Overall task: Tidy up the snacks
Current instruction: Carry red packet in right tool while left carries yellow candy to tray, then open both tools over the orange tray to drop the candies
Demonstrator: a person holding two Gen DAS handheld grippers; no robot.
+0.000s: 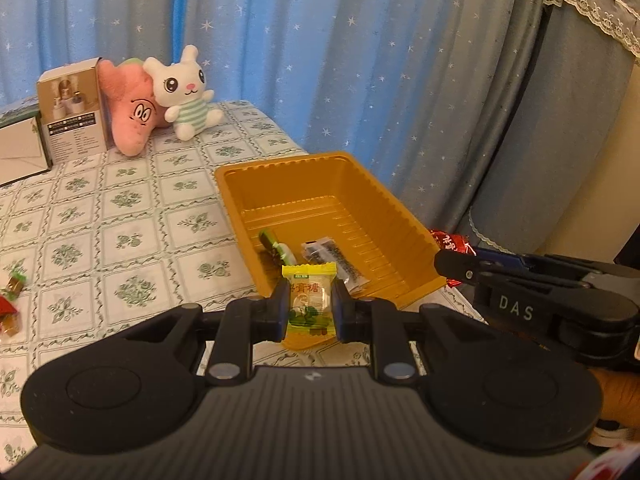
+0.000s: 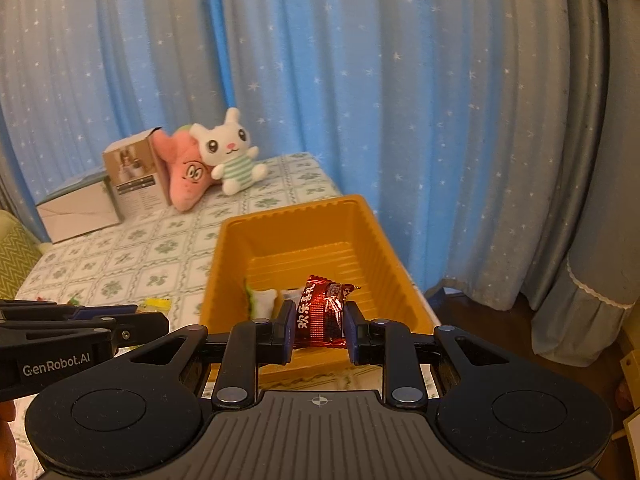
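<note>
An orange plastic tray [image 1: 384, 200] stands on the patterned tablecloth near the table's right edge; it also shows in the right wrist view [image 2: 396, 256]. In it lie a green-and-white snack [image 1: 276, 249] and a dark clear-wrapped snack [image 1: 332, 256]. My left gripper [image 1: 310, 310] is shut on a yellow candy packet [image 1: 310, 300], held at the tray's near rim. My right gripper [image 2: 318, 330] is shut on a red foil snack [image 2: 322, 312], held over the tray's near end; it also shows in the left wrist view [image 1: 454, 242] at the right.
A pink plush [image 1: 130, 110], a white bunny plush [image 1: 184, 92] and a cardboard box [image 1: 70, 114] stand at the table's back. Several loose candies [image 1: 12, 300] lie at the left edge. Blue star curtains hang behind.
</note>
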